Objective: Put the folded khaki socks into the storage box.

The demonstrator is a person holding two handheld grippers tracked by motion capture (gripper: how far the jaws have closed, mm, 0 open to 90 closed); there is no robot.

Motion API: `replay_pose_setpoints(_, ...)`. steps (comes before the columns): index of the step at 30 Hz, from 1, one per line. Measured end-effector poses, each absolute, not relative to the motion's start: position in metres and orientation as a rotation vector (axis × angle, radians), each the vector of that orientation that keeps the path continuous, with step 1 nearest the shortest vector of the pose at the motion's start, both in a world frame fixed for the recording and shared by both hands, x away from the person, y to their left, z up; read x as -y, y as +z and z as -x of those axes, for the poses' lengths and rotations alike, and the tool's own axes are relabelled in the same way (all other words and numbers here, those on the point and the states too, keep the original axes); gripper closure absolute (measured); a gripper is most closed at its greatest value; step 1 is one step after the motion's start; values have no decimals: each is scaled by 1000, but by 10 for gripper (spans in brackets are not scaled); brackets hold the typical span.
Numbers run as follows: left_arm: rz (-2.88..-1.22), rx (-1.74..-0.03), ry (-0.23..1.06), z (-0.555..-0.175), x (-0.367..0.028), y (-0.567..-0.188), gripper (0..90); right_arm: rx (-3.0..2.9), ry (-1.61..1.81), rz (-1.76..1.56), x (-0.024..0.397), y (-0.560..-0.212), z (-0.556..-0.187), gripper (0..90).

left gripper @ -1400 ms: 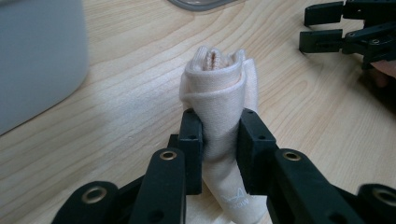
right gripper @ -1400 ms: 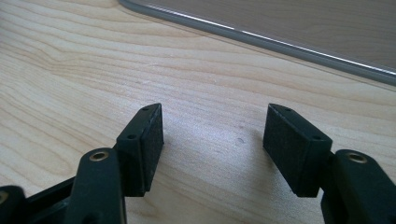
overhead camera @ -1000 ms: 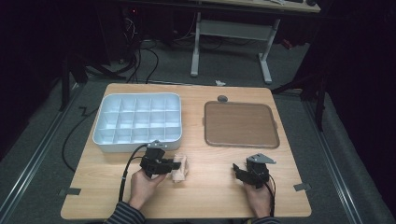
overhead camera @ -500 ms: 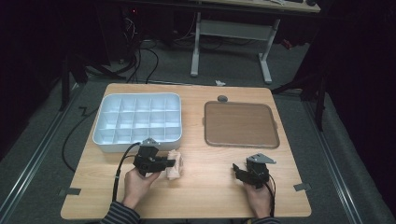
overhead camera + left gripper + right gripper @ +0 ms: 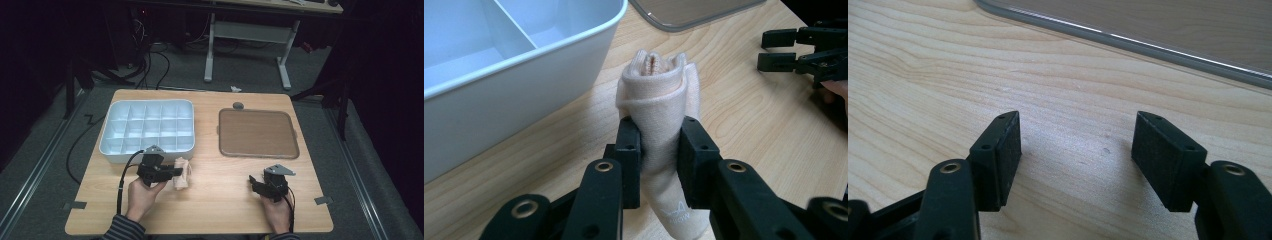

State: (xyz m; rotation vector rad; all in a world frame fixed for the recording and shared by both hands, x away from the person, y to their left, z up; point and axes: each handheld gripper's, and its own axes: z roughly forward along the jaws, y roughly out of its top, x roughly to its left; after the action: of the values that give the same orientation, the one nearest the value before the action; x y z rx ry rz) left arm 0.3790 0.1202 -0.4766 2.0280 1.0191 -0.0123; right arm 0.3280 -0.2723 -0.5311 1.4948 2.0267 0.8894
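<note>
The left gripper [image 5: 172,171] pinches a rolled peach-coloured sock [image 5: 182,173] between its two black pads, which press into the fabric from both sides, as the left gripper view makes plain: the roll [image 5: 659,107] bulges out beyond the pads, its folded cuff end pointing away from the camera, while a looser end hangs down below them (faint printed lettering shows there, too small to read). The sock sits at the near left part of the wooden table [image 5: 220,205], just in front of the white compartment tray [image 5: 115,150], close to its near wall [image 5: 524,95] but apart from it. A brown lid-like tray [image 5: 257,132] lies to the right of the white one, well apart from the sock. The right gripper [image 5: 256,184] is held low over the bare tabletop at the near right, its jaws spread with nothing between them; its own view shows wood grain between the two pads [image 5: 1008,150] and the edge of the brown tray [image 5: 1168,45] beyond.
</note>
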Motion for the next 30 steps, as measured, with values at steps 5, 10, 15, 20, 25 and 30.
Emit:
replay_pose_setpoints(5,-2004,-1035,-12,-381,-125,-476,736,-2027,890,-1495,272,-531,-328,363)
replay_pose_setpoints(10,-2017,-1035,-21,-385,-124,-480,737,-2031,887,-1490,272,-531,-328,358)
replay_pose_setpoints(15,-2003,-1041,-34,-386,-127,-479,736,-2032,886,-1487,272,-531,-328,358)
replay_pose_setpoints(20,-1975,-1048,-43,-387,-132,-478,736,-2032,887,-1487,272,-531,-328,357)
replay_pose_setpoints(25,-1964,-1052,-44,-387,-138,-476,736,-2031,881,-1489,271,-531,-328,356)
replay_pose_setpoints(30,-1962,-1057,-28,-387,-147,-471,737,-2030,875,-1487,271,-531,-328,357)
